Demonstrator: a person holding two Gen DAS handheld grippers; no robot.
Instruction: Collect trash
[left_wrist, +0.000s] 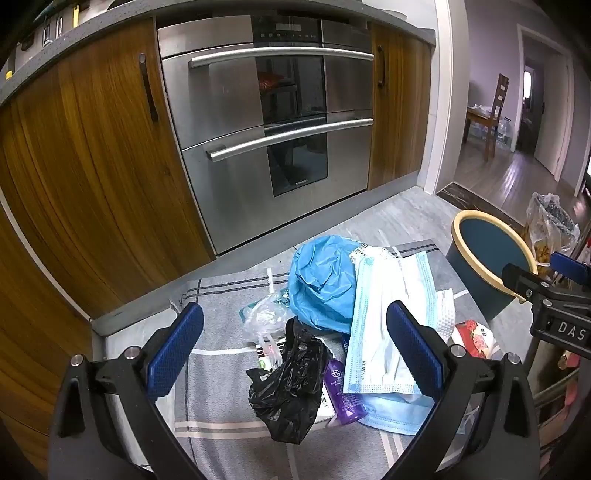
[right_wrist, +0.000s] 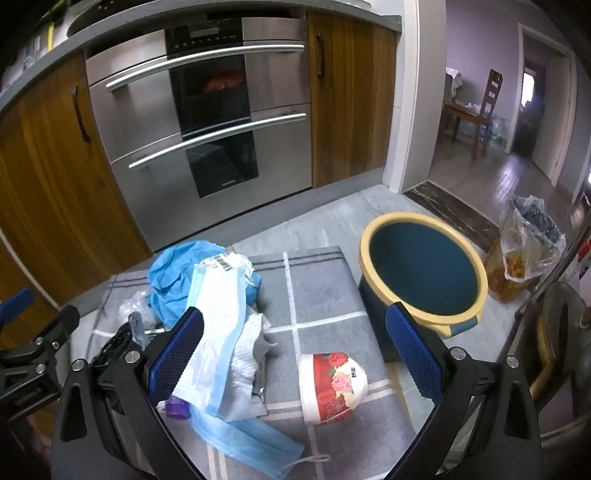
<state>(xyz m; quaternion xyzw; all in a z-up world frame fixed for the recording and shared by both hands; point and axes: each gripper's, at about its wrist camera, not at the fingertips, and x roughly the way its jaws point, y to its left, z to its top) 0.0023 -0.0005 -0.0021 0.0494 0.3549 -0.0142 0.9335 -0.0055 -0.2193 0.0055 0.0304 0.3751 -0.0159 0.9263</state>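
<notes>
The trash is all still lying in a heap on the grey checked mat (right_wrist: 325, 284) on the kitchen floor: a crumpled blue plastic bag (left_wrist: 325, 280), face masks (left_wrist: 388, 332) draped over it, a black plastic bag (left_wrist: 288, 384), a small purple bottle (left_wrist: 341, 391), a clear plastic wrapper (left_wrist: 264, 317), a white paper towel (right_wrist: 245, 365) and a red floral paper cup (right_wrist: 332, 384) tipped on its side. The bin (right_wrist: 424, 273), dark with a yellow rim, stands just beside the mat's right edge, and as far as I can see into it nothing is inside, so I judge the collecting has not begun and every piece remains to go in. My left hand-held gripper (left_wrist: 293, 339) hangs above the heap with its jaws spread wide, the black bag and bottle lying below between them, nothing gripped. My right hand-held gripper (right_wrist: 295, 343) is likewise spread and empty, tilted down over the mat, with the floral cup just below and between its fingers and the bin just beyond the right finger.
</notes>
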